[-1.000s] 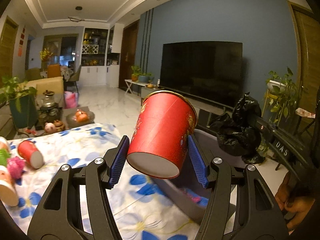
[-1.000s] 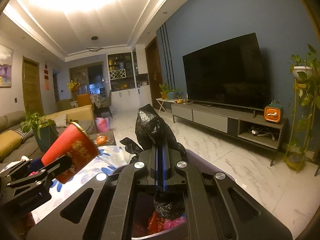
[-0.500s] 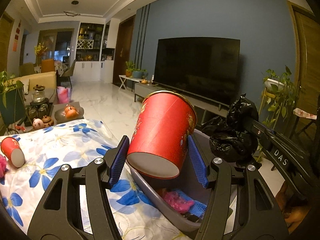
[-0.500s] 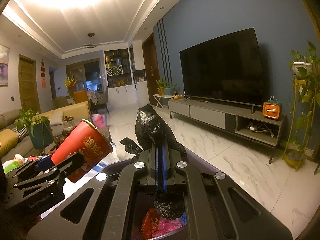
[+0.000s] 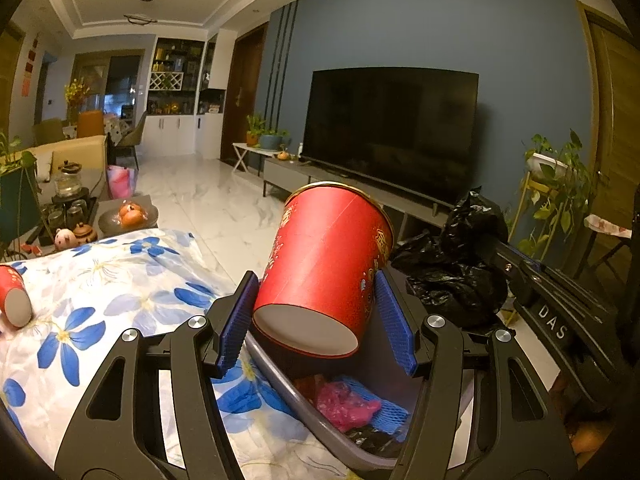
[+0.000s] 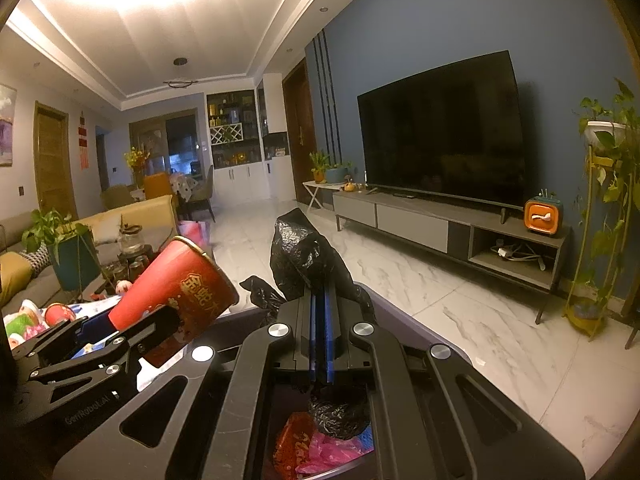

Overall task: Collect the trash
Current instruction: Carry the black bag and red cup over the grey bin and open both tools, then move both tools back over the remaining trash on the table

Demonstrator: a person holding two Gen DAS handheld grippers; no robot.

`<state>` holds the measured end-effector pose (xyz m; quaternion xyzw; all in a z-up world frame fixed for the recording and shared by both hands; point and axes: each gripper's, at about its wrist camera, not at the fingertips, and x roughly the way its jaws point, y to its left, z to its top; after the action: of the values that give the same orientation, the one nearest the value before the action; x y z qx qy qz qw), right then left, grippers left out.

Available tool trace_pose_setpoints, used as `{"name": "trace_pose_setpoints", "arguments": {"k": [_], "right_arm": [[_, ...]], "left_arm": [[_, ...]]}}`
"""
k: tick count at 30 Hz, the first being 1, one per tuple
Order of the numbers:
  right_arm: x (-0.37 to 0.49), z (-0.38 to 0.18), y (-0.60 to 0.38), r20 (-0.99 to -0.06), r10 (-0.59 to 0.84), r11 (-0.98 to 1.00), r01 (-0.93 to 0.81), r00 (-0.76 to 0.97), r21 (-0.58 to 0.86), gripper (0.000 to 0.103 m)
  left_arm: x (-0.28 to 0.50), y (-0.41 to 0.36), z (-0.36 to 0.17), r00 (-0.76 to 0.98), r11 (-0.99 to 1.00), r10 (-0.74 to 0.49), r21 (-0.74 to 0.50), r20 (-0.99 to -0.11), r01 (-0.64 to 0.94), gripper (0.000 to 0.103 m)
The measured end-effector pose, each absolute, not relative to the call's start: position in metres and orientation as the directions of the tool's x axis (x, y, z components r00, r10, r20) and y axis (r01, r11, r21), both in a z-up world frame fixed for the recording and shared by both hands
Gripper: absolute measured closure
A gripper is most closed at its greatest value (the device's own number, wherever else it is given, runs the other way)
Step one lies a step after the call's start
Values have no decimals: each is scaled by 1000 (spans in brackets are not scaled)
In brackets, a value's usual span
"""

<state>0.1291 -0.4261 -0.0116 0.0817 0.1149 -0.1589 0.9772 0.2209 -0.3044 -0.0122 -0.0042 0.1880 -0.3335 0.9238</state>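
My left gripper [image 5: 316, 320] is shut on a red paper cup [image 5: 326, 268], tilted with its grey base toward the camera, held over the near rim of the grey trash bin [image 5: 280, 380]. The cup also shows in the right wrist view [image 6: 180, 292]. The bin holds pink and blue trash [image 5: 346, 402]. My right gripper [image 6: 319, 332] is shut on the black trash bag [image 6: 304, 256] and holds it up at the bin's edge; the bag also shows in the left wrist view [image 5: 452, 272]. Another red cup [image 5: 14, 300] lies on the flowered tablecloth [image 5: 100, 288].
A tea set [image 5: 70, 208] and a plate of fruit [image 5: 130, 216] stand beyond the table. A TV [image 6: 440, 136] on a low cabinet [image 6: 440, 228] lines the blue wall. Plant stands [image 6: 600, 216] are at right. Marble floor [image 6: 460, 320] lies between.
My left gripper has carried the red cup rightward off the table and over the bin; more of the bin's inside shows. My right gripper has kept hold of the bag, hardly moving.
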Motion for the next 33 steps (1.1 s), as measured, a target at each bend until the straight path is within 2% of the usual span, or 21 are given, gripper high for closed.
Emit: {"name": "trace_pose_setpoints", "arguments": {"k": [11, 13, 15, 17, 21, 27, 33], "right_arm": [[134, -18, -431, -258, -273, 937, 316, 927, 145, 95], [135, -19, -433, -260, -274, 937, 319, 926, 146, 84], [135, -18, -434, -255, -279, 934, 323, 926, 150, 64], [134, -19, -435, -250, -287, 930, 332, 925, 157, 54], [128, -18, -439, -242, -306, 921, 351, 921, 169, 51], [113, -14, -431, -210, -332, 912, 370, 919, 176, 37], [103, -13, -405, -187, -316, 922, 348, 930, 171, 25]], "left_arm": [[230, -308, -19, 689, 770, -627, -154, -364, 619, 44], [231, -309, -22, 679, 764, -634, -163, -371, 624, 44], [233, -310, -24, 661, 749, -651, -171, -373, 640, 43], [233, -311, -26, 651, 739, -662, -174, -372, 651, 42], [234, -306, -29, 670, 759, -636, -156, -382, 632, 26], [230, -272, -25, 729, 811, -577, -150, -368, 566, 21], [216, -218, -16, 817, 886, -461, -127, -346, 446, 18]]}}
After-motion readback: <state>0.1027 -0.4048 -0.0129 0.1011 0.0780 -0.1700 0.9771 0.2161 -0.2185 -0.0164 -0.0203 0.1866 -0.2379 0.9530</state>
